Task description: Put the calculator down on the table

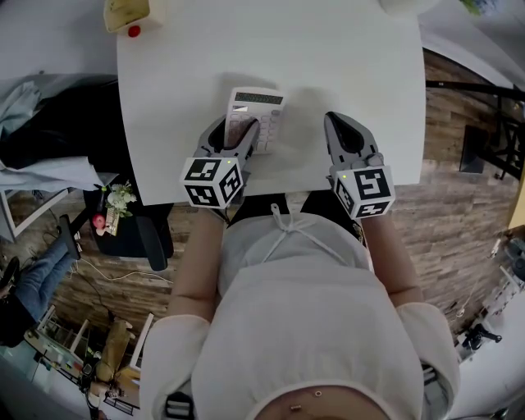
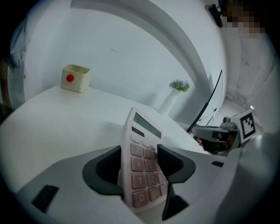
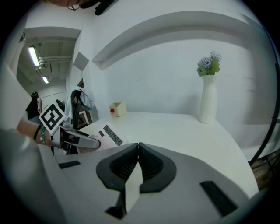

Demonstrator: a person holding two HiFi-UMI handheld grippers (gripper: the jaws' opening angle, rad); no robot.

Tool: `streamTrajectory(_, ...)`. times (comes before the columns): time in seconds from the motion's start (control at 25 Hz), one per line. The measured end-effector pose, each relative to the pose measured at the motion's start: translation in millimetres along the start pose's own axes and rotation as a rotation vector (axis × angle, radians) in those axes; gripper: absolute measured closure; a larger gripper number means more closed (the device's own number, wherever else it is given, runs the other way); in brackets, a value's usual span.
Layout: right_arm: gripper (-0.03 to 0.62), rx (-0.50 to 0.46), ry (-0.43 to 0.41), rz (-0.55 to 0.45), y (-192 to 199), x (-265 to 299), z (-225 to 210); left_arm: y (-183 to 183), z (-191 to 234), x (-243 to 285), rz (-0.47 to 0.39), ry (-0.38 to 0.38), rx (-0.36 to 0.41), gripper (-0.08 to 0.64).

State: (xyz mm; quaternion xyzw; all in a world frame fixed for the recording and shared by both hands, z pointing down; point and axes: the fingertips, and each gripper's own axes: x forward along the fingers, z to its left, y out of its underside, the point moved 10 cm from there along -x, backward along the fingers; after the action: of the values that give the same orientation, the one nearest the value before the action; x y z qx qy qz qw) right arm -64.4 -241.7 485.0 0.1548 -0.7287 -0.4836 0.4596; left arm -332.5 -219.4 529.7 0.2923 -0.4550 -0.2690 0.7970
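A pale pink calculator (image 1: pixel 256 115) lies on the white table (image 1: pixel 328 57) near its front edge, display end away from me. In the left gripper view the calculator (image 2: pixel 144 170) stands tilted between the jaws, keys facing right. My left gripper (image 1: pixel 238 135) is around its near end; the jaws stand apart and a gap shows at the left pad, so they are not pressing. My right gripper (image 1: pixel 344 131) hovers to the right of the calculator, shut and empty, its pads (image 3: pixel 144 162) meeting. From the right gripper view I see the left gripper (image 3: pixel 83 141) and the calculator (image 3: pixel 109 135).
A cream box with a red button (image 1: pixel 127 15) sits at the table's far left corner. A white vase with flowers (image 3: pixel 208 98) stands at the far right, near the wall. A chair with clothing (image 1: pixel 49 139) is left of the table.
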Motion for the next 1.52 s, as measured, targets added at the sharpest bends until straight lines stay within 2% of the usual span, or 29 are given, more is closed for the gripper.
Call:
streamTrajectory(0.08,0.584,0.001,-0.002,0.000,1.0,0.4,3.2,1.4,0.2,0.1,0.011,-0.074,0.084,0.268)
streamTrajectory(0.16,0.584,0.001,-0.004,0.000,1.3,0.3,6.2,3.0,-1.4,-0.1,0.018,-0.089,0.155,0.264)
streamTrajectory(0.4,0.584,-0.003,0.001,-0.010,1.8,-3.1,12.2,-2.1,-0.9,-11.8,-0.015,-0.073,0.156,0.259)
streamTrajectory(0.52,0.584,-0.008,0.007,-0.043,-6.7,-8.8,13.8,-16.3,-7.4,-22.7,-0.031,-0.063,0.225,0.261)
streamTrajectory(0.64,0.584,-0.013,0.005,-0.093,-19.0,-16.9,15.2,-36.0,-18.8,-38.2,-0.096,-0.051,0.290,0.266)
streamTrajectory(0.96,0.584,-0.069,0.003,-0.210,-59.3,-39.6,15.6,-87.9,-48.7,-88.2,-0.306,-0.075,0.381,0.462)
streamTrajectory(1.12,0.584,-0.090,0.005,-0.270,-76.3,-50.9,14.5,-107.2,-62.7,-107.0,-0.381,-0.063,0.438,0.510)
streamTrajectory(1.32,0.586,-0.125,0.018,-0.358,-92.8,-64.9,14.8,-124.3,-75.6,-128.9,-0.503,-0.034,0.467,0.541)
streamTrajectory(1.52,0.588,-0.145,0.041,-0.399,-96.5,-84.4,16.3,-125.3,-89.7,-147.5,-0.543,-0.002,0.467,0.541)
